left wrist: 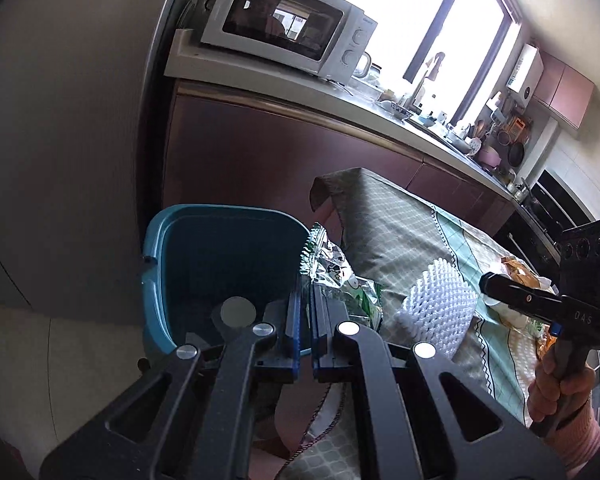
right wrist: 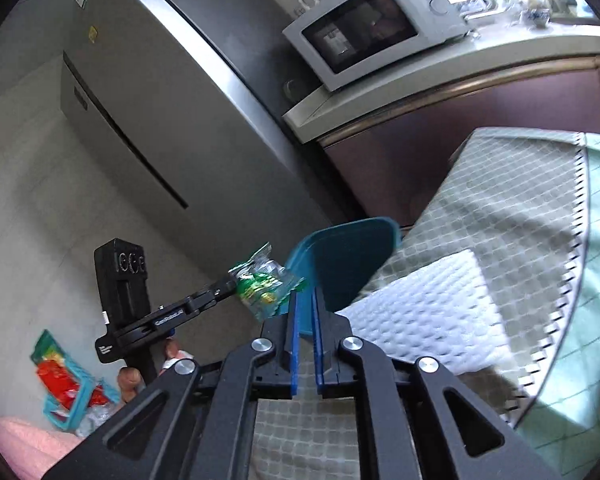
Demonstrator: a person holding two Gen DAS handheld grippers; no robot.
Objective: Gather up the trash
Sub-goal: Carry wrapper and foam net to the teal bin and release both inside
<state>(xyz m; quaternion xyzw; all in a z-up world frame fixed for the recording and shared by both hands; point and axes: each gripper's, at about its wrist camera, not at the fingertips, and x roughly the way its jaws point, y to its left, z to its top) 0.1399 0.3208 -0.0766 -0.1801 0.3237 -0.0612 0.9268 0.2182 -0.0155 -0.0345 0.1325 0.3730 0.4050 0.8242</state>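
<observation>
My left gripper (left wrist: 306,300) is shut on a crumpled green and silver snack wrapper (left wrist: 328,268) and holds it by the right rim of the teal trash bin (left wrist: 220,264). In the right wrist view the wrapper (right wrist: 260,286) hangs from the left gripper (right wrist: 236,286) just left of the bin (right wrist: 348,256). My right gripper (right wrist: 306,300) is shut and empty, above the table's edge near the bin. It also shows in the left wrist view (left wrist: 490,280), over the table at the right.
The table (left wrist: 400,216) has a green checked cloth. A white foam net (left wrist: 440,300) and food scraps (left wrist: 516,276) lie on it. A counter with a microwave (left wrist: 288,28) stands behind. A fridge (right wrist: 160,100) is left of the bin. A teal basket of packets (right wrist: 72,392) sits on the floor.
</observation>
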